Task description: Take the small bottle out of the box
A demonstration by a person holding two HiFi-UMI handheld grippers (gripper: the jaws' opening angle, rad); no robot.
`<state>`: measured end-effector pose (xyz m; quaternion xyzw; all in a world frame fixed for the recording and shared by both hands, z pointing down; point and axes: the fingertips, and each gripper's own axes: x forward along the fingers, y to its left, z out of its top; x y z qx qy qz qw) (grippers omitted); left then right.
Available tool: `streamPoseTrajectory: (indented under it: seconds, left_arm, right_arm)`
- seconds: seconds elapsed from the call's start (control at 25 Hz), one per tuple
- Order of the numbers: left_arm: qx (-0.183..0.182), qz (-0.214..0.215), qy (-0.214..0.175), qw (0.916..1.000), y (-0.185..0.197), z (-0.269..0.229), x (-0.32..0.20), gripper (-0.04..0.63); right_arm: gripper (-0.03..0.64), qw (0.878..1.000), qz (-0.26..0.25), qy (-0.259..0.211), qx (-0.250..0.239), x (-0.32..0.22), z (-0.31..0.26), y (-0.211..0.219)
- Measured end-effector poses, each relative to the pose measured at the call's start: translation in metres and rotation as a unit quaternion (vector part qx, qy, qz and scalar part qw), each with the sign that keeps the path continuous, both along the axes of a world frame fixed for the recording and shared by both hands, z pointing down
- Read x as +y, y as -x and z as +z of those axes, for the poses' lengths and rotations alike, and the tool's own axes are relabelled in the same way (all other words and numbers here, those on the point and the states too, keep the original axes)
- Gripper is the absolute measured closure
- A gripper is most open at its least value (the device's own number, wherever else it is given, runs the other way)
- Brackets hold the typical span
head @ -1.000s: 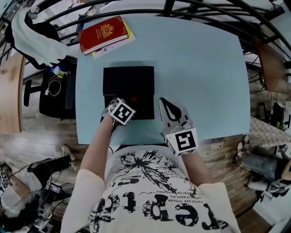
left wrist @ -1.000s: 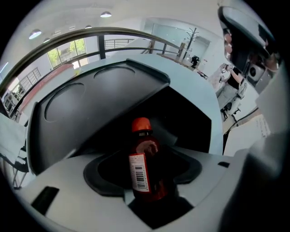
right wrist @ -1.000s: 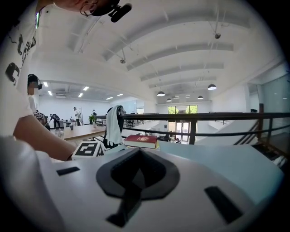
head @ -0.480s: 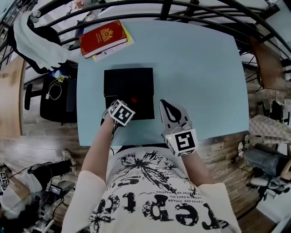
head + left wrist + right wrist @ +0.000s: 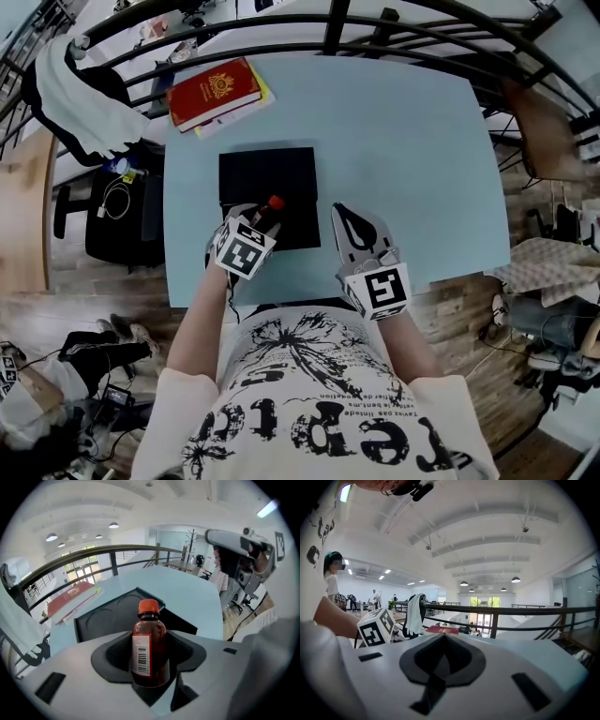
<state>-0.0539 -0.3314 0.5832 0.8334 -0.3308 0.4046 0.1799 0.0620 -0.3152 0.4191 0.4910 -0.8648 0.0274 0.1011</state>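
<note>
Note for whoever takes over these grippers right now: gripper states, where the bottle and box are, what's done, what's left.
Left gripper: shut on the small bottle, upright, orange cap up.
Right gripper: shut, empty, right of the box.
Box: black, on the blue table.
Done: bottle gripped and raised over the box's near edge.
Left: carry it clear, probably set it on the table.
</note>
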Motion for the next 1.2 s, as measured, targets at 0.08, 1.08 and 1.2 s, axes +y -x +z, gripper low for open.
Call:
streamPoseTrajectory:
  seconds: [0.08,1.08,1.2]
  left_arm:
    - [0.025,-0.012,-0.037,0.9989,0.000,-0.024,-0.005,0.364]
    - [0.249,-0.148,-0.399,0.8703,0.084,-0.271,0.024,0.364]
    - [0.249,-0.147,-0.398,0.8704,0.085,-0.270,0.025,0.364]
  right_arm:
    - [0.606,1.000,-0.003,-0.015,-0.005,-0.001,-0.010,0.005]
    - [0.606,0.990,-0.038,-0.131,-0.043,0.006,-0.103,0.050]
    - [0.606,0.990,-0.040,-0.131,-0.042,0.007,-0.103,0.053]
